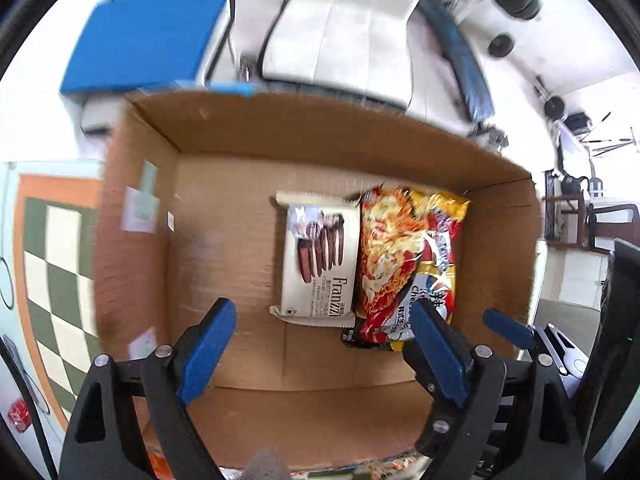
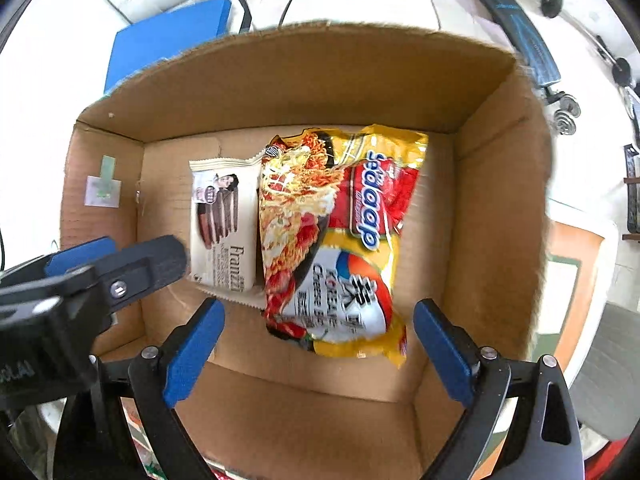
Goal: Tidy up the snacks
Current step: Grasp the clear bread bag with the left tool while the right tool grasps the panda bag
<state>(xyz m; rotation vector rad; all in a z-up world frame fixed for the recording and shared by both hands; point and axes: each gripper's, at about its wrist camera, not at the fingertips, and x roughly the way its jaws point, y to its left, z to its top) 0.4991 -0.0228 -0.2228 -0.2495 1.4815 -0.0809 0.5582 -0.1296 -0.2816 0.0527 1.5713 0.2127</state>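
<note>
An open cardboard box (image 1: 224,216) (image 2: 488,208) holds two snacks lying flat side by side. A white Franzzi biscuit pack (image 1: 320,264) (image 2: 224,224) lies on the left. A yellow and red Sedaap noodle packet (image 1: 404,264) (image 2: 336,240) lies to its right, overlapping its edge. My left gripper (image 1: 324,344) is open and empty above the box's near side; it also shows at the left of the right wrist view (image 2: 120,264). My right gripper (image 2: 320,344) is open and empty, hovering over the noodle packet; one of its fingers (image 1: 508,328) shows in the left wrist view.
A blue pad (image 1: 144,40) (image 2: 168,32) lies beyond the box. A green and white checkered mat with an orange border (image 1: 52,264) lies left of the box. White chairs (image 1: 352,20) stand behind. Dumbbells (image 2: 564,112) sit at the far right.
</note>
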